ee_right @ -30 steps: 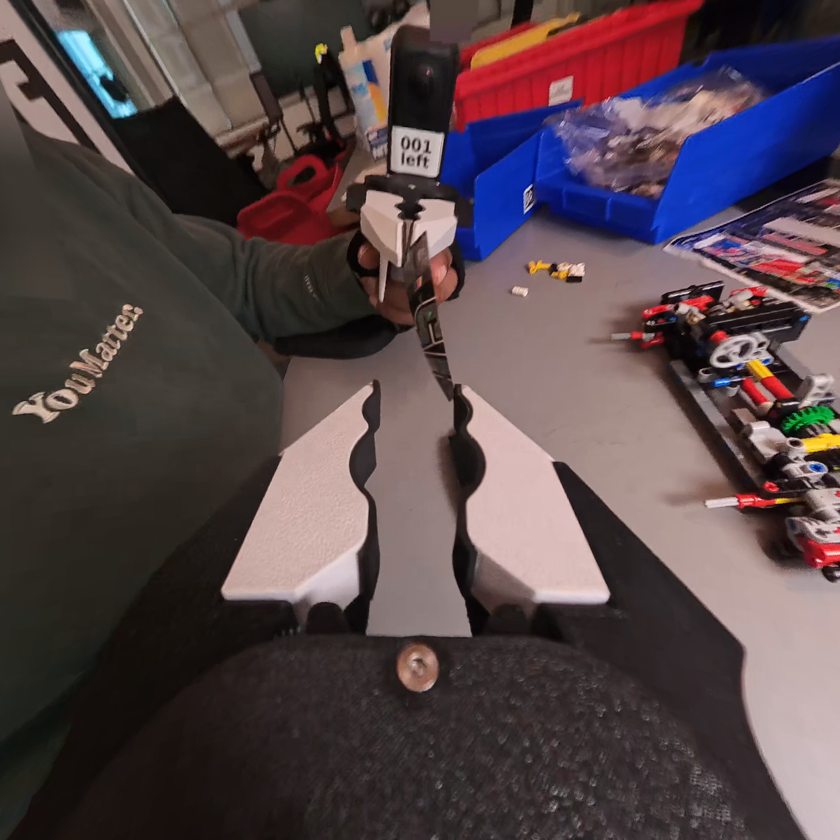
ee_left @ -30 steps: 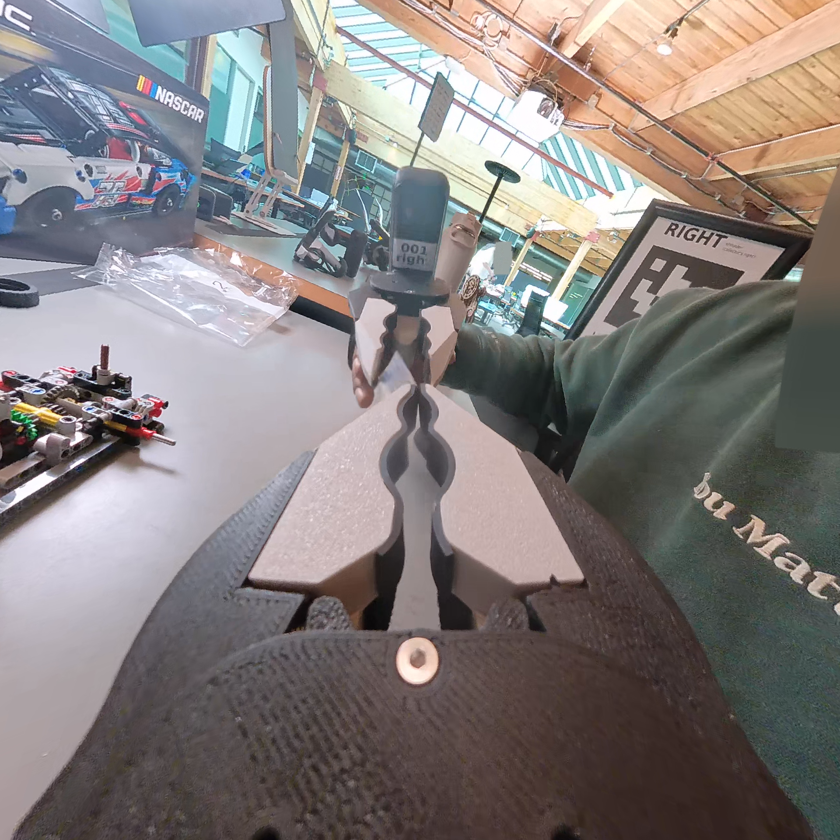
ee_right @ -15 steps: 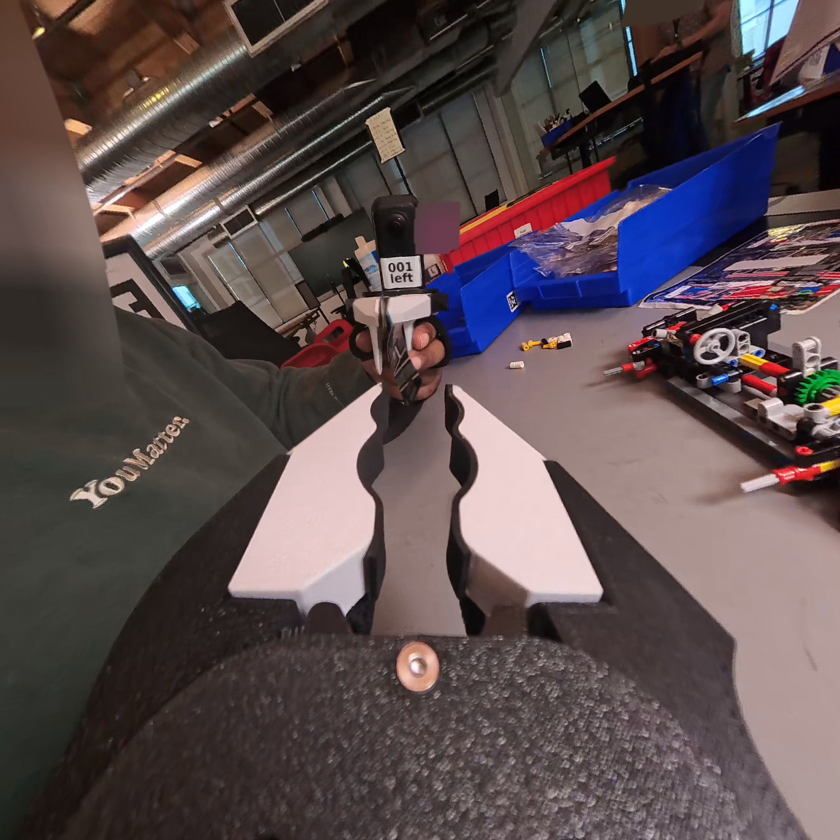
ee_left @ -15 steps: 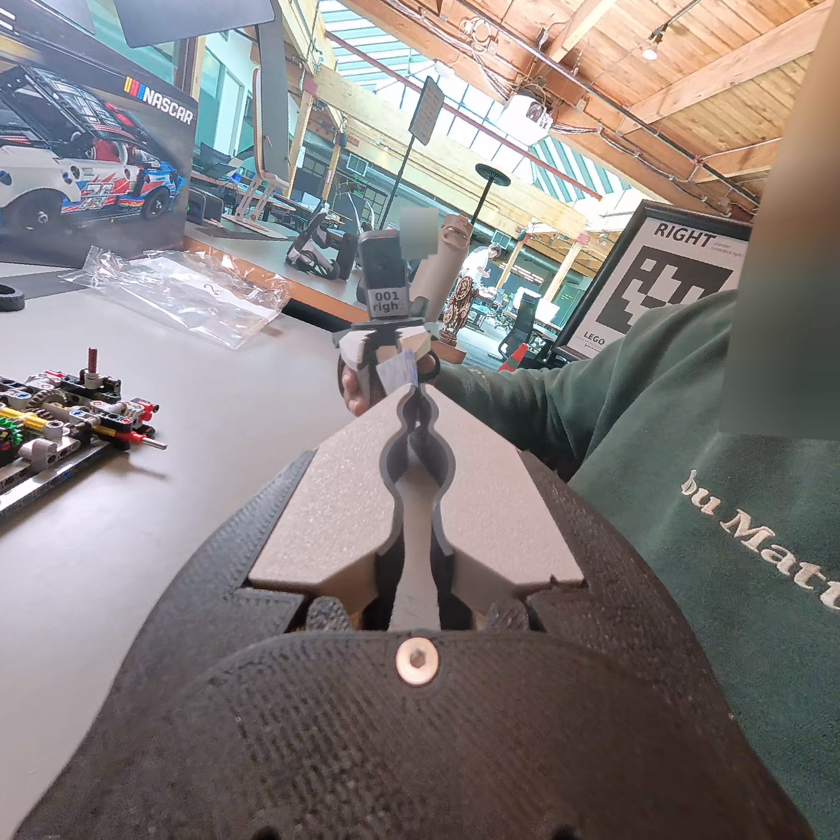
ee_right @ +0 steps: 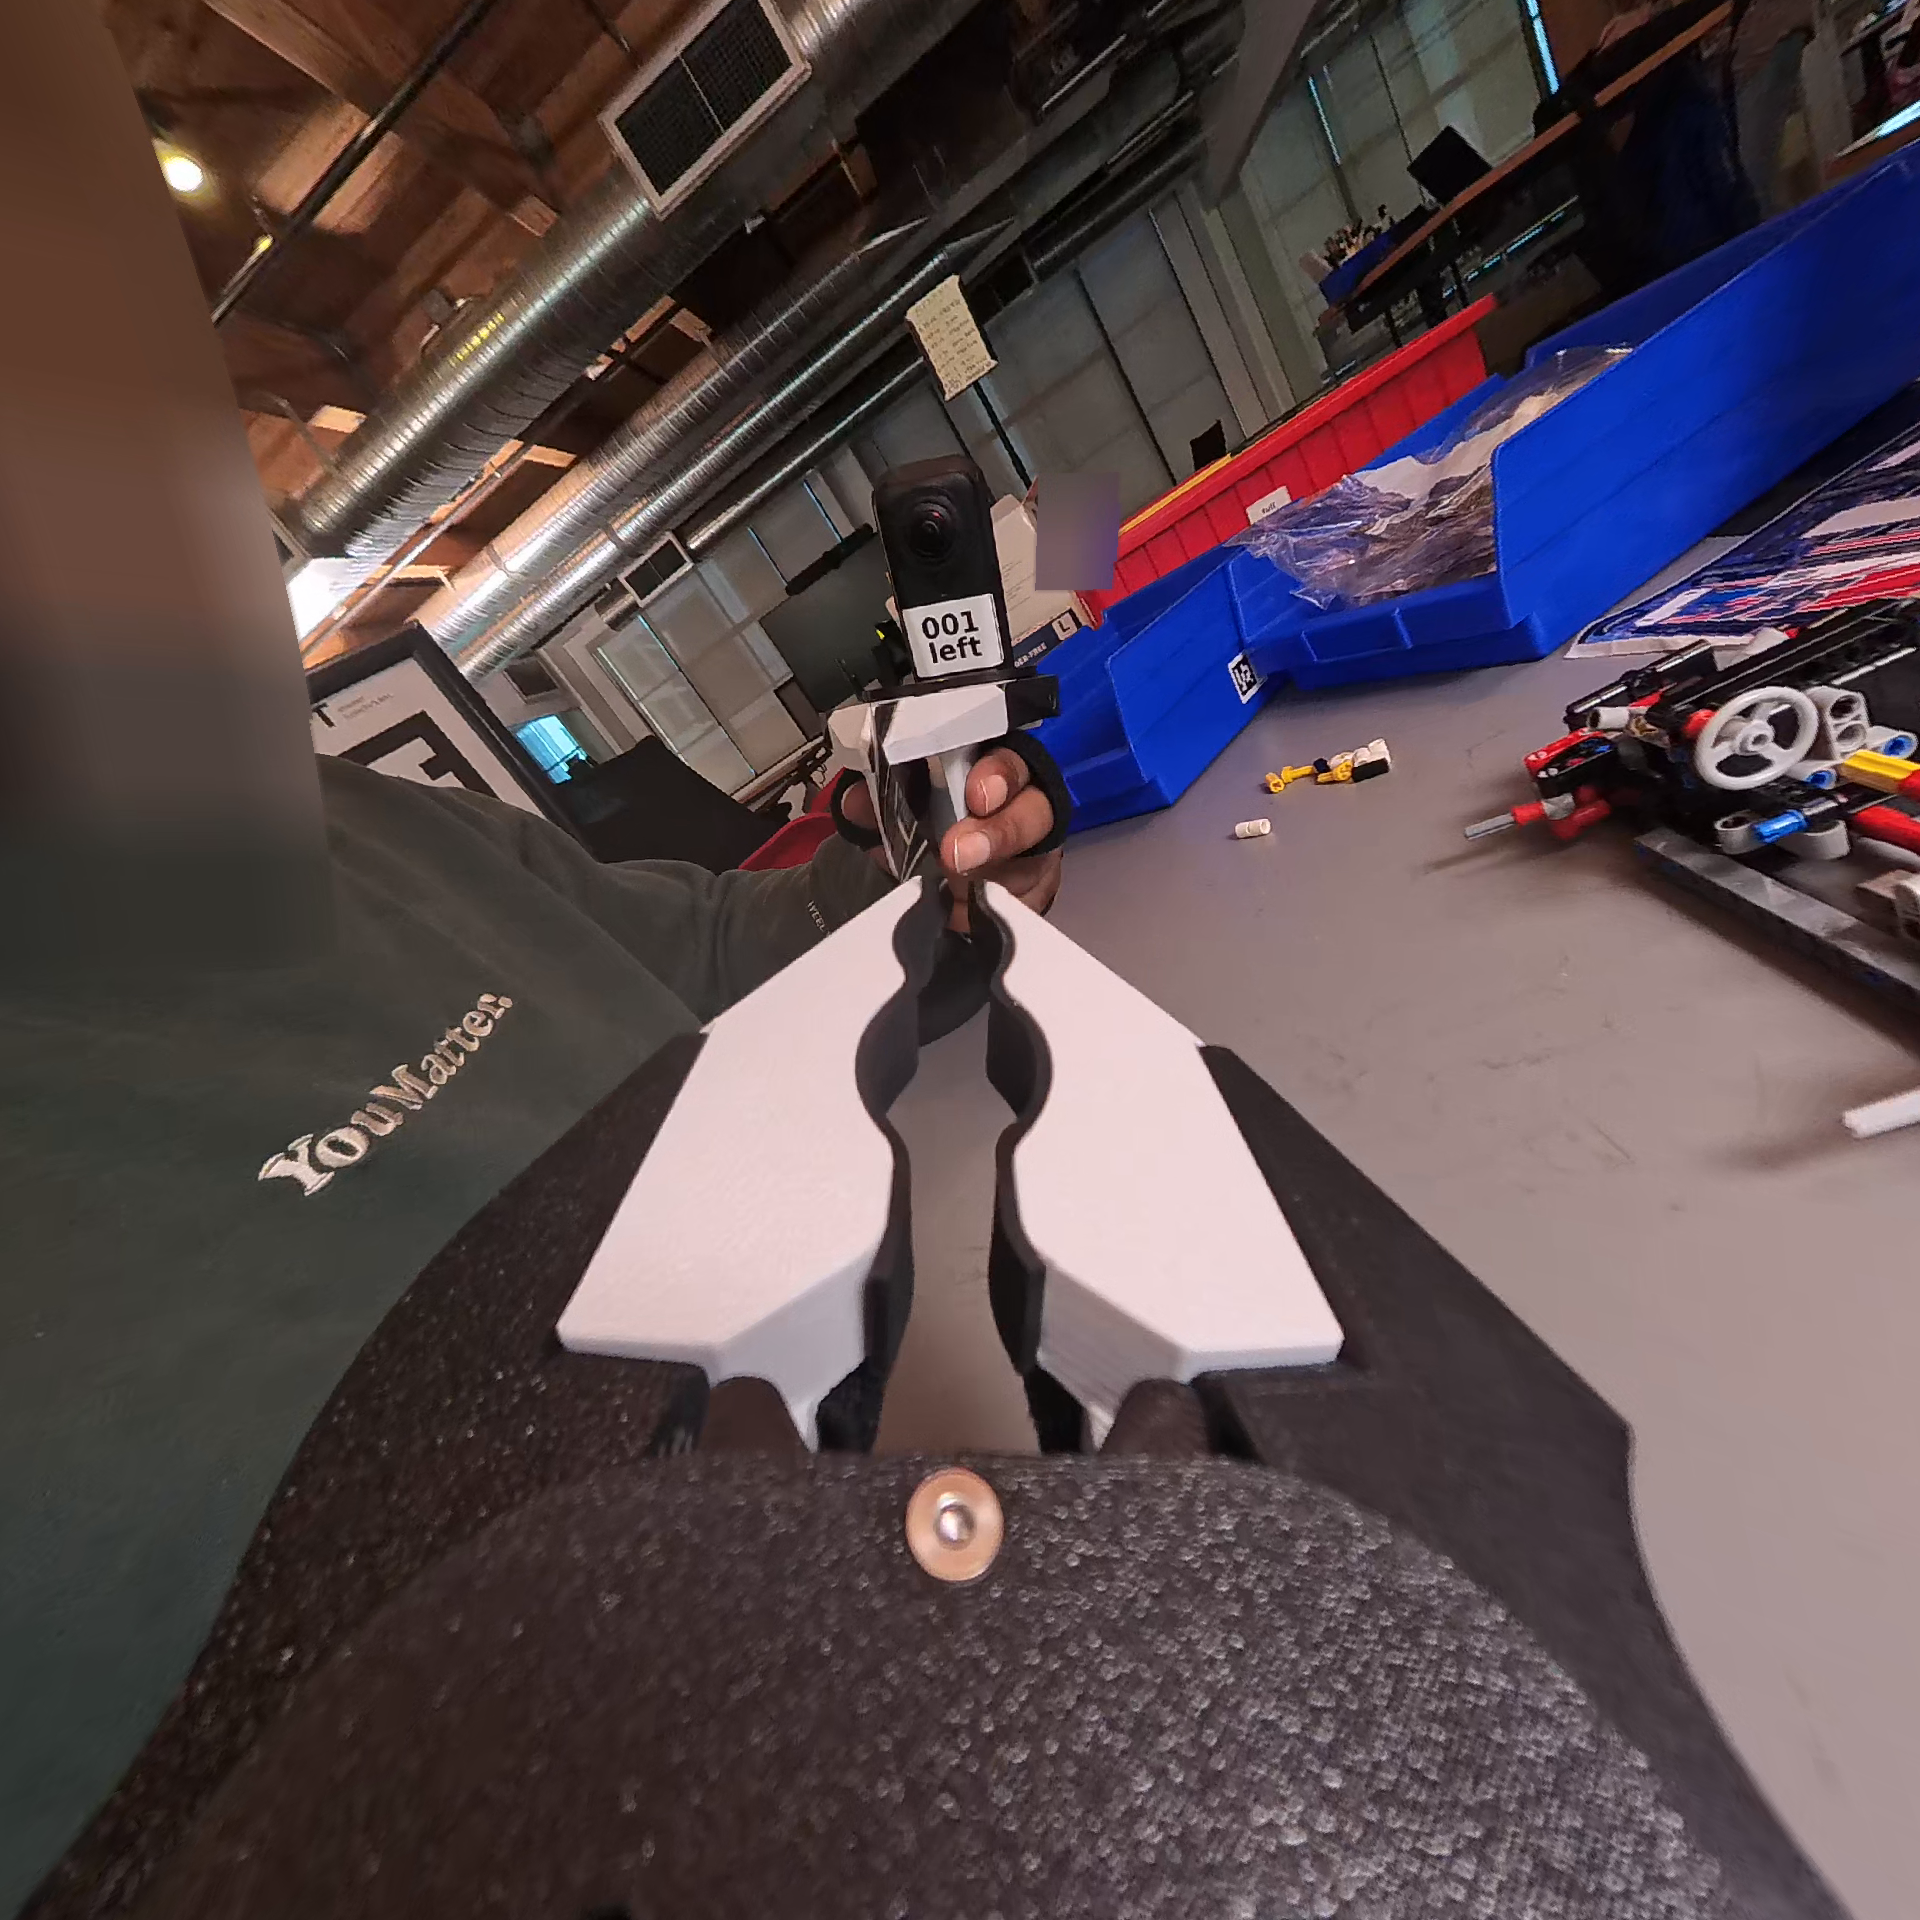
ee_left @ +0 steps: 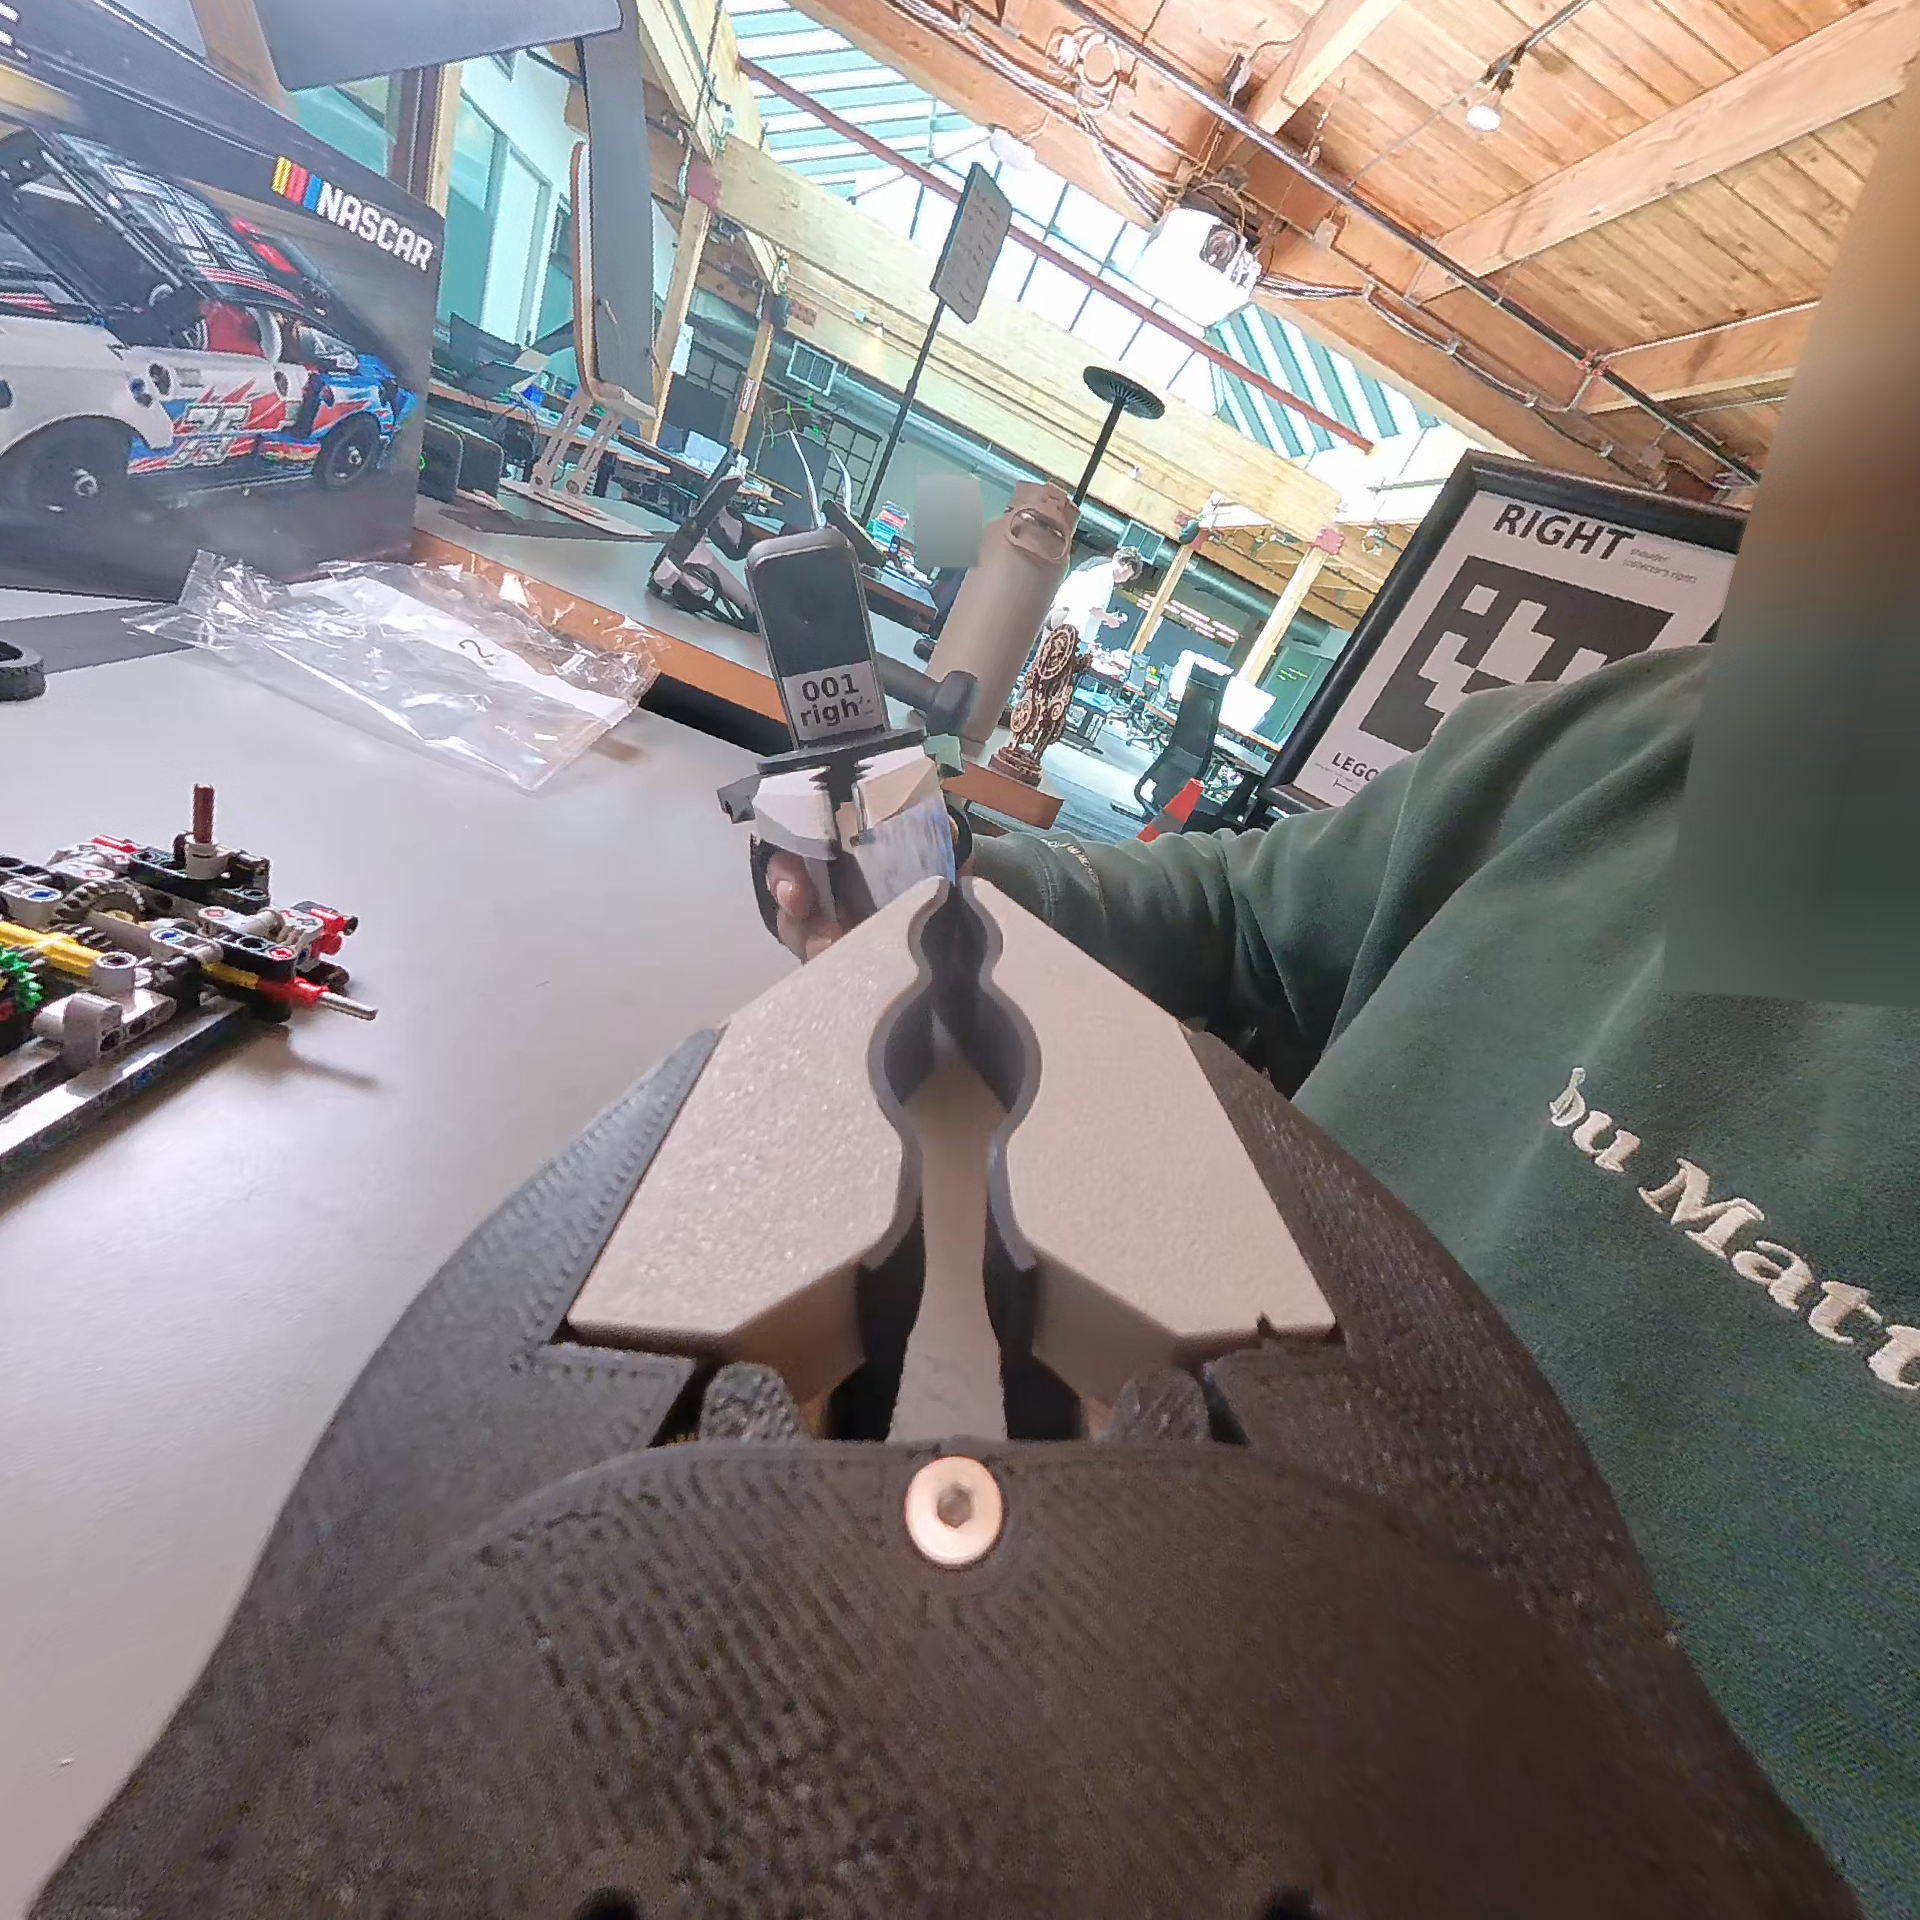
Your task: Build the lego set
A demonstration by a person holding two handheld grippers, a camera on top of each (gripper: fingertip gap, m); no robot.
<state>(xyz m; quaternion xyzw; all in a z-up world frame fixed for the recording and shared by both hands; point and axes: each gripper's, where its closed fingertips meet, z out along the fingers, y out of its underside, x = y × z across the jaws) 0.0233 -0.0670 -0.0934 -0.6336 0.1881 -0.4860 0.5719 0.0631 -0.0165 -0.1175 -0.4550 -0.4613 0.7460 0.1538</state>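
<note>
Lego chassis [ee_left: 135,956] on grey table [ee_left: 499,935]; both tools pinching one sticker sheet [ee_left: 909,847].

1. A clear plastic bag [ee_left: 405,665], crumpled and flat, lies on the grey desk [ee_left: 260,1195] near its far edge.
2. A tan bottle [ee_left: 992,613] with a loop handle stands beyond that far edge, with a wooden geared model [ee_left: 1044,691] just beside it.
3. A black-framed board [ee_left: 1538,634] with a black-and-white square pattern stands upright behind the green sweatshirt sleeve [ee_left: 1195,914].
4. Blue bins [ee_right: 1558,540] sit along the far side of the desk; one holds a crumpled clear bag [ee_right: 1382,520].
5. A red bin [ee_right: 1299,457] stands behind the blue ones.
6. Silver ducts [ee_right: 582,281] run under the wooden ceiling [ee_left: 1455,156].
</note>
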